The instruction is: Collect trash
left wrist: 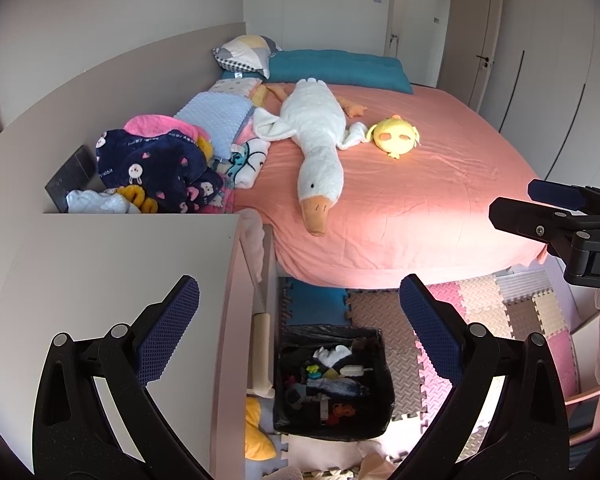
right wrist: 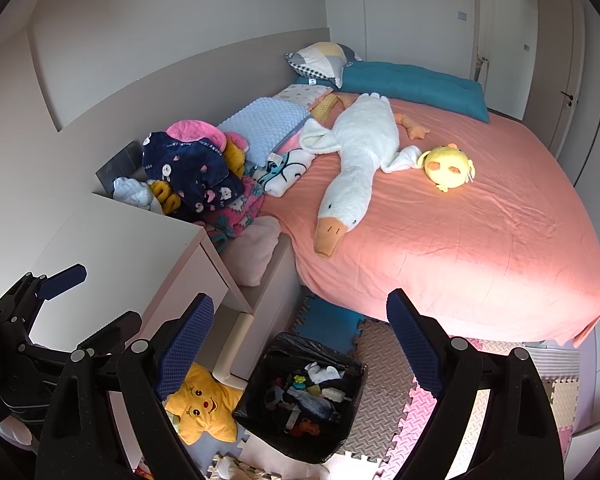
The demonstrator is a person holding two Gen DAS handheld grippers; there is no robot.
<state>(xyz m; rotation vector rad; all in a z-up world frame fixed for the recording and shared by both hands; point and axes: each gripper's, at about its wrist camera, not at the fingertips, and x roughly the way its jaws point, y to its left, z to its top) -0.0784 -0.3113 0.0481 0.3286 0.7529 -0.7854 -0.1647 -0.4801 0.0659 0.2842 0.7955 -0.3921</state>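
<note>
Both grippers are held above the floor at the corner of the bed, pointing down and forward. The left gripper point(left wrist: 300, 332) has its jaws spread wide with nothing between the pads. The right gripper point(right wrist: 300, 344) is likewise spread wide and holds nothing.

The task's receptacle, a trash bin point(left wrist: 332, 380) lined with a black bag, stands on the foam floor mat point(left wrist: 384, 360) just beside the white bedside cabinet point(left wrist: 112, 280) and below the edge of the pink bed sheet point(left wrist: 420, 200). It already holds mixed scraps: a white crumpled piece, small coloured bits and dark material. The bin's opening faces up.

Governing relation: in the left wrist view the bin lies directly ahead and below, centred between the two fingers. In the right wrist view the same bin point(right wrist: 300, 396) also sits between the fingers, slightly toward the left finger. Both tools are near it; judged from the framing, neither is clearly the nearer.

No loose trash on the bed is identifiable; the goose plush point(left wrist: 320, 148) and round yellow plush point(left wrist: 396, 136) lie there, well apart from both tools. A yellow star plush point(right wrist: 200, 408) lies on the floor just beside the bin, on its cabinet side
</note>
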